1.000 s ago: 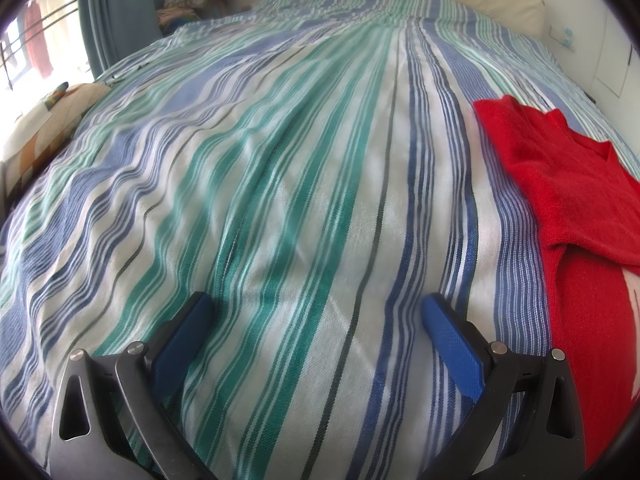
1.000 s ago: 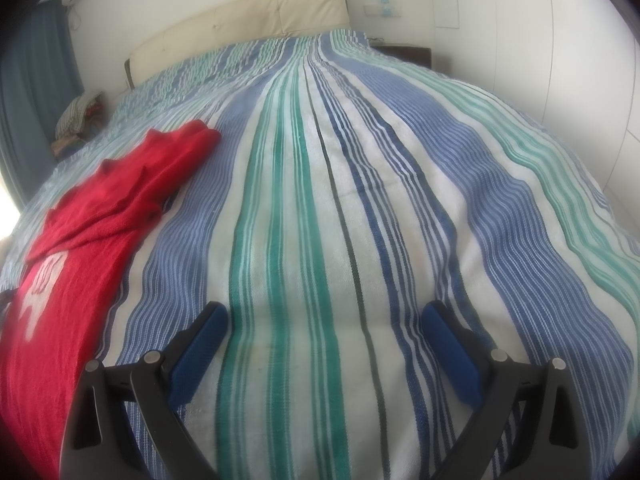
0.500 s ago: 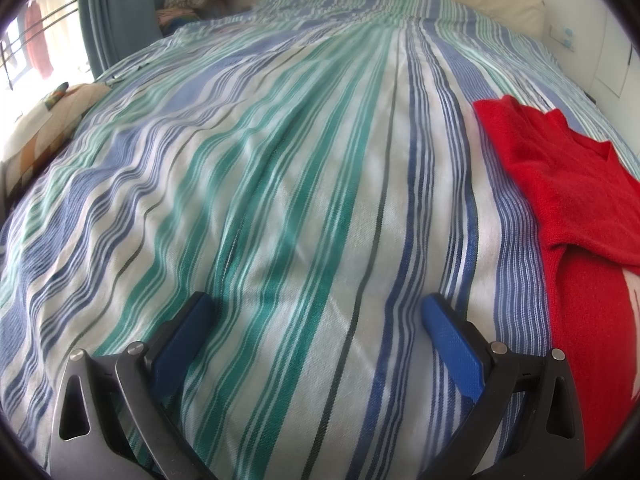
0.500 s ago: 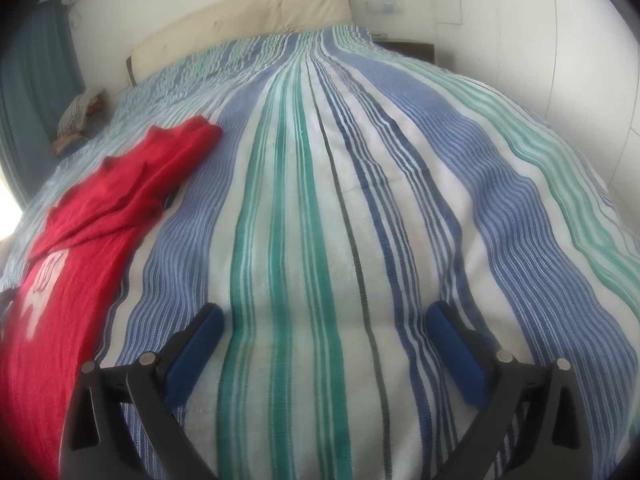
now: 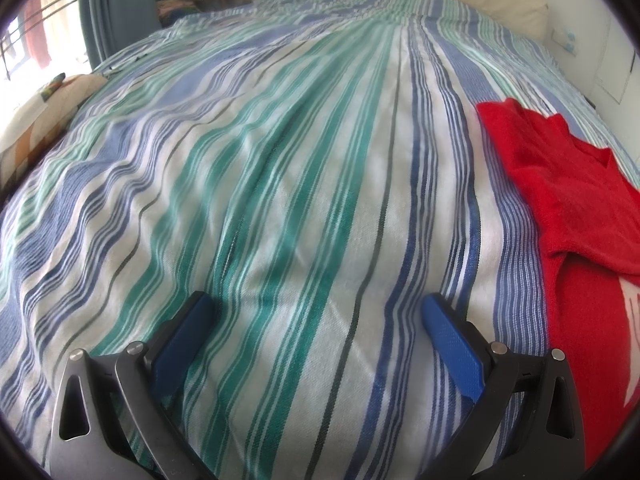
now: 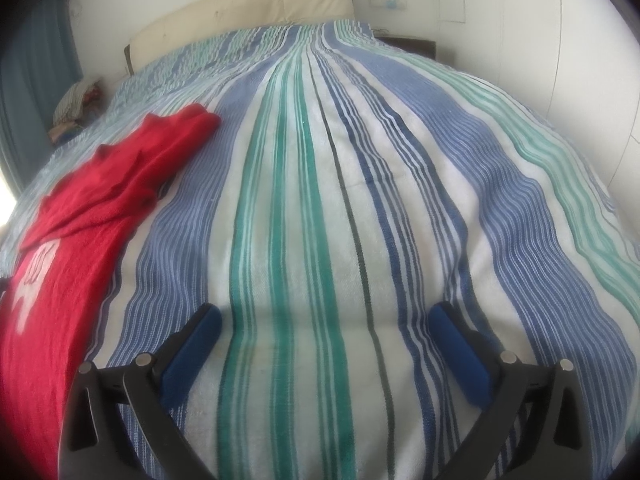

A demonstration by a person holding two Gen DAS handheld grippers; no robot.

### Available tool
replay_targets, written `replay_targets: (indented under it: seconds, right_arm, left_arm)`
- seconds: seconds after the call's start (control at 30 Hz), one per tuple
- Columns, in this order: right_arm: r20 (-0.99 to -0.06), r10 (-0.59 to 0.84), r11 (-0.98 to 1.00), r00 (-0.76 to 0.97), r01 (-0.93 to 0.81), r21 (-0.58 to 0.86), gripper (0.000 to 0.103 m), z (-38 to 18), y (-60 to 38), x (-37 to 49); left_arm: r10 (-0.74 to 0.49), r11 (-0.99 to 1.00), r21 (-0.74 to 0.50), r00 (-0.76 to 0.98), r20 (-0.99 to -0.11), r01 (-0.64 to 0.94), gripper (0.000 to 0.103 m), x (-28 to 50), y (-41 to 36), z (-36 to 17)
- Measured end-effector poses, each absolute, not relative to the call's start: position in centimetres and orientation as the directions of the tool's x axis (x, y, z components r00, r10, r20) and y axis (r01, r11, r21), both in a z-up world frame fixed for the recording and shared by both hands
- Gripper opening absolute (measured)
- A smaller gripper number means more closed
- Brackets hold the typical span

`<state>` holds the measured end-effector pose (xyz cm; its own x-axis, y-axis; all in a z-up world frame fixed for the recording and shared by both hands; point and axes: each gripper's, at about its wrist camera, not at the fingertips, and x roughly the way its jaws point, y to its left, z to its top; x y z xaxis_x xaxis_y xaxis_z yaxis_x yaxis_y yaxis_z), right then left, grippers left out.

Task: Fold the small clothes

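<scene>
Your whole work surface is the striped bedspread (image 5: 288, 184), banded in white, blue and green, with stripes running away toward the cream headboard (image 6: 248, 12) at twelve o'clock. A blue curtain (image 5: 116, 4) hangs at eleven o'clock in your left wrist view.

The red garment (image 5: 576, 200) lies flat on the spread between your two hands: at three o'clock in the left wrist view, at nine o'clock in the right wrist view (image 6: 80, 216). Its upper part is doubled over the body, leaving a soft rumpled ridge, and the far end tapers to a rounded point. A white printed shape shows on the lower body, too cut off at the frame edge to read.

Your left gripper (image 5: 316, 312) is spread wide, its blue pads over bare stripes, nothing between them. Your right gripper (image 6: 324, 320) has just finished opening further and is likewise released over bare bedspread, just beside the garment without touching it.
</scene>
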<state>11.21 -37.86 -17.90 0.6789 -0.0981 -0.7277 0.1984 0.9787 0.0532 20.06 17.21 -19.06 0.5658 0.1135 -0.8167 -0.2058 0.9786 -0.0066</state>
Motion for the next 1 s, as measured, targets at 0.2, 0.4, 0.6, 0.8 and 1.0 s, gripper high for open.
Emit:
replay_targets:
  seconds: [0.2,0.4,0.6,0.8,1.0]
  right_arm:
    - [-0.735,-0.116,0.979,0.668,0.203,0.029,0.103,-18.0,-37.6,11.5]
    - [-0.733,-0.110,0.979,0.671,0.201,0.037,0.103,-18.0,-37.6,11.5]
    - [-0.762,-0.102,0.981,0.640,0.192,0.029,0.103,-17.4,-37.5,11.5]
    - [-0.787,0.082,0.983,0.611,0.079,0.164,0.102,-12.5,-34.7,7.8]
    - [-0.837,0.378,0.922,0.394,-0.078,0.380,0.101,-12.8,-28.1,0.6]
  left_arm:
    - [0.109,0.980,-0.009,0.572,-0.813,-0.199,0.103,19.9,17.3,-19.1]
    - [0.083,0.978,-0.035,0.539,-0.838,-0.205,0.100,19.0,17.5,-17.3]
    - [-0.205,0.971,-0.240,0.563,-0.801,0.012,0.101,10.6,14.0,-10.4]
    - [-0.260,0.965,-0.227,0.382,-0.887,0.132,0.101,3.4,8.6,-11.5]
    - [-0.259,0.965,-0.241,0.266,-0.929,0.101,0.100,1.1,6.1,-15.6]
